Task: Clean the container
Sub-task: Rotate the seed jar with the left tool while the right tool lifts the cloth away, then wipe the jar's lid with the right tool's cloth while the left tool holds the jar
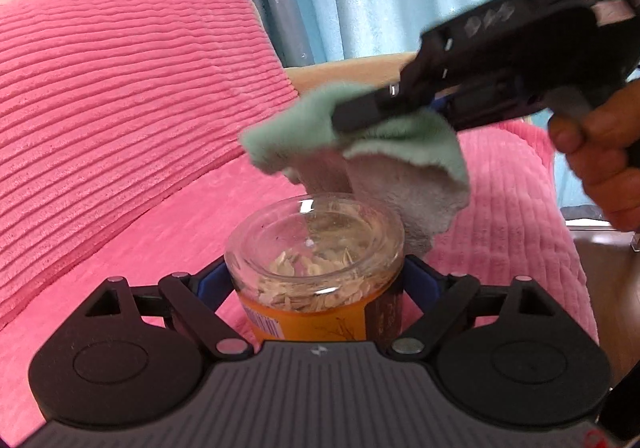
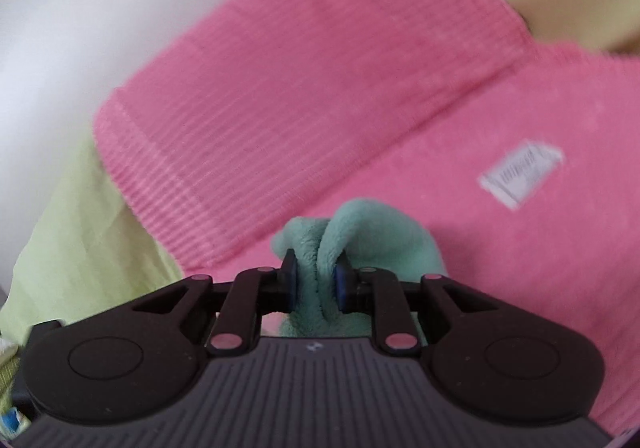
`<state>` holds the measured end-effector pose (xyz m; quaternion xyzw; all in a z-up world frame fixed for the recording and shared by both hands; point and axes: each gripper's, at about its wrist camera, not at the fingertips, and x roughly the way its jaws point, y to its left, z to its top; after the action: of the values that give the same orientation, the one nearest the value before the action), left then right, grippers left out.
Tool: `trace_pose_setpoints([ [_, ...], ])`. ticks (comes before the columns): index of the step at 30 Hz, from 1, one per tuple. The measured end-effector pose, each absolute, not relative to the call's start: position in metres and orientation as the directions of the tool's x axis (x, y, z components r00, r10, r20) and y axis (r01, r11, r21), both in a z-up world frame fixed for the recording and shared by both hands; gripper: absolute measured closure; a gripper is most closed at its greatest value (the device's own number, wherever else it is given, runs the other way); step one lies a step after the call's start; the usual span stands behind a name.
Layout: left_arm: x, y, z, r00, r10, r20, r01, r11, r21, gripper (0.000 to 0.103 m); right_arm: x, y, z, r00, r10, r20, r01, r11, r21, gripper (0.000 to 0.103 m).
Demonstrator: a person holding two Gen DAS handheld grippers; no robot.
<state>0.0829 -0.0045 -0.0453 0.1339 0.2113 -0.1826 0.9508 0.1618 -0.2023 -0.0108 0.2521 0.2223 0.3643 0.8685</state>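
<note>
Left gripper (image 1: pixel 316 276) clamps the upright jar (image 1: pixel 316 268), glass lid up, above the pink sofa seat (image 1: pixel 160 240); right gripper (image 2: pixel 316 280), clenched on green cloth (image 1: pixel 360 143), hangs directly above lid, cloth's tail brushing the jar's far rim.

Pink ribbed sofa (image 2: pixel 360 95) bears a white label (image 2: pixel 520 173)

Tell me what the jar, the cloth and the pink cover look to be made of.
Jar: clear glass or hard plastic, glossy; highlights on the top, contents visible through it.
Cloth: soft fleecy fabric, likely microfibre; fuzzy nap, limp folds.
Pink cover: plush ribbed fabric, matte; raised cords.
</note>
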Motion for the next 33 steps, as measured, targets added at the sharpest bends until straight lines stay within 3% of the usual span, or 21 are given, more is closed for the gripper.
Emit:
trace_pose_setpoints([
  [3, 0.083, -0.005, -0.046, 0.844, -0.292, -0.45, 0.407, 0.895, 0.182, 0.016, 0.153, -0.195, 0.001, 0.587, 0.79, -0.178, -0.599, 0.572, 0.561, 0.086],
  [11, 0.085, -0.001, -0.048, 0.846, -0.297, -0.442, 0.405, 0.898, 0.173, 0.016, 0.14, -0.162, 0.003, 0.497, 0.824, -0.273, -0.704, 0.566, 0.429, 0.079],
  [15, 0.085, -0.001, -0.049, 0.847, -0.297, -0.441, 0.404, 0.899, 0.17, 0.016, 0.139, -0.167, 0.006, 0.519, 0.811, -0.271, -0.702, 0.585, 0.406, 0.075],
  [17, 0.083, -0.003, -0.05, 0.848, -0.293, -0.442, 0.4, 0.901, 0.17, 0.016, 0.137, -0.168, 0.007, 0.541, 0.798, -0.266, -0.699, 0.602, 0.385, 0.067],
  [22, 0.074, -0.01, -0.053, 0.851, -0.278, -0.445, 0.386, 0.907, 0.172, 0.016, 0.133, -0.168, 0.012, 0.592, 0.768, -0.246, -0.693, 0.64, 0.331, 0.066],
  [24, 0.073, -0.01, -0.053, 0.851, -0.277, -0.445, 0.384, 0.908, 0.168, 0.016, 0.131, -0.161, 0.014, 0.6, 0.762, -0.245, -0.702, 0.648, 0.296, 0.067],
  [27, 0.071, -0.007, -0.054, 0.85, -0.281, -0.445, 0.382, 0.911, 0.155, 0.016, 0.13, -0.149, 0.014, 0.591, 0.76, -0.271, -0.719, 0.648, 0.25, 0.089],
  [33, 0.068, -0.006, -0.057, 0.843, -0.292, -0.451, 0.393, 0.908, 0.146, 0.017, 0.127, -0.142, 0.013, 0.541, 0.78, -0.314, -0.736, 0.62, 0.273, 0.094],
])
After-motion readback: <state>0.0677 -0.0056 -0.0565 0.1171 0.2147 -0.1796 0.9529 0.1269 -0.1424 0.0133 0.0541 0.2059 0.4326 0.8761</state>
